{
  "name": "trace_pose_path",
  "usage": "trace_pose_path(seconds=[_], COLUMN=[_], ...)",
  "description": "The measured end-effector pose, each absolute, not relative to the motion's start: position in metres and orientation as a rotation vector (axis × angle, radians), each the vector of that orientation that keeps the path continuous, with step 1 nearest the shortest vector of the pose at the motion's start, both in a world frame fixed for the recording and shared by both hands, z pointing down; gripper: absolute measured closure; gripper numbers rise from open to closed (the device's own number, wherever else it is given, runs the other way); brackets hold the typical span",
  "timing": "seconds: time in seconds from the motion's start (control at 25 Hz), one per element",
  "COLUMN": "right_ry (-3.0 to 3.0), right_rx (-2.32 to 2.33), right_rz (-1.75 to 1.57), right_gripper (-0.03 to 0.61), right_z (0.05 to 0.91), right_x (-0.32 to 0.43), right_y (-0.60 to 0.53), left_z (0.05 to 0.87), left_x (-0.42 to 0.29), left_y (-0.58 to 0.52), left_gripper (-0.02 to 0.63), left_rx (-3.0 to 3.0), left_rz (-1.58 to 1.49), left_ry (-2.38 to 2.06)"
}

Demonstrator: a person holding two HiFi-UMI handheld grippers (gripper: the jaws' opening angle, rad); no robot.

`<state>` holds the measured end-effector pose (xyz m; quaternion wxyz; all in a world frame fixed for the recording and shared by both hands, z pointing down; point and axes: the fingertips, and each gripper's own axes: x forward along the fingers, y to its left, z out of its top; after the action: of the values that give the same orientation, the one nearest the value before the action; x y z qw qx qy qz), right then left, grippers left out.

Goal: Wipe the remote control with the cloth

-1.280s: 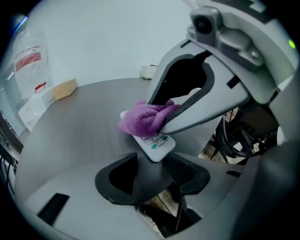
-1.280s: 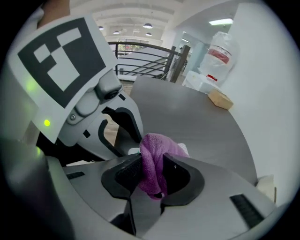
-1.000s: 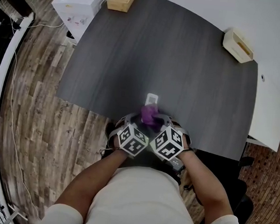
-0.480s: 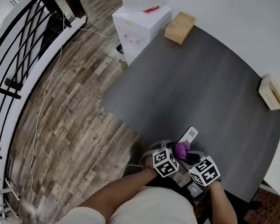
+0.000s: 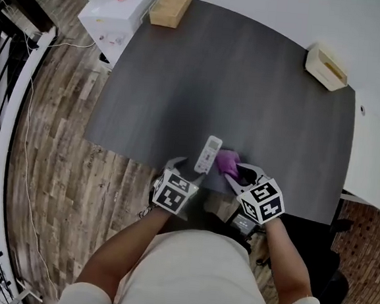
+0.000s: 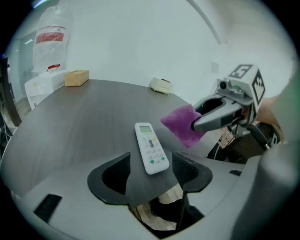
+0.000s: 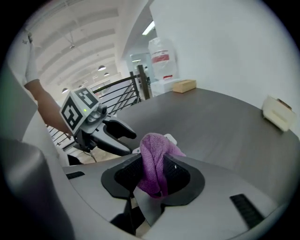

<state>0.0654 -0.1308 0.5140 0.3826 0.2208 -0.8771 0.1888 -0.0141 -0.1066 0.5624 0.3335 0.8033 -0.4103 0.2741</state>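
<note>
- Remote control [image 5: 209, 154], white, lies face up on a dark grey table [image 5: 248, 87] close to its near edge, seen from the head view. A purple cloth [image 5: 227, 163] sits just to its right. The left gripper [image 5: 191, 171] is at the remote's near end, and the right gripper [image 5: 235, 175] comes in from the right with the cloth at its tip. The person's forearms fill the bottom of the picture.
- Left gripper view: the remote rests flat on the table, its near end lying between this gripper's two jaws. The jaws stand wide apart and have just been opening. There is a clear gap on each side, so nothing is gripped. To the right, the other gripper holds the cloth off the table, near the remote but not touching it.
- Right gripper view: its jaws are closed on the cloth, which is bunched in a fold between the pads and pokes up above them. A corner of the remote shows just behind it (the rest is hidden by the cloth).
- Step in hand, as a judgement: the remote looks freshly let go and the cloth is off it, so this is a pause in wiping or its end.
- Another stroke would need the cloth lowered onto the button face and drawn along it, with the light remote steadied so it does not slide.
</note>
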Motion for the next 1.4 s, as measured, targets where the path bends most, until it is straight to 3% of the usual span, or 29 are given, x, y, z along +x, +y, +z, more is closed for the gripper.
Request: trace_pose_path(seconds=[0.48, 1.4], right_ry=[-2.197, -2.199], right_rx=[0.786, 0.804], right_rz=[0.611, 0.647], right_gripper=[0.446, 0.446], right_z=[0.521, 0.527], right_x=[0.103, 0.111], right_y=[-0.137, -0.129], left_z=[0.592, 0.600], left_x=[0.020, 0.016], left_y=[-0.162, -0.173], left_gripper=[0.348, 0.370], left_rx=[2.080, 1.951], left_rz=[1.103, 1.029], left_ry=[-1.129, -1.114])
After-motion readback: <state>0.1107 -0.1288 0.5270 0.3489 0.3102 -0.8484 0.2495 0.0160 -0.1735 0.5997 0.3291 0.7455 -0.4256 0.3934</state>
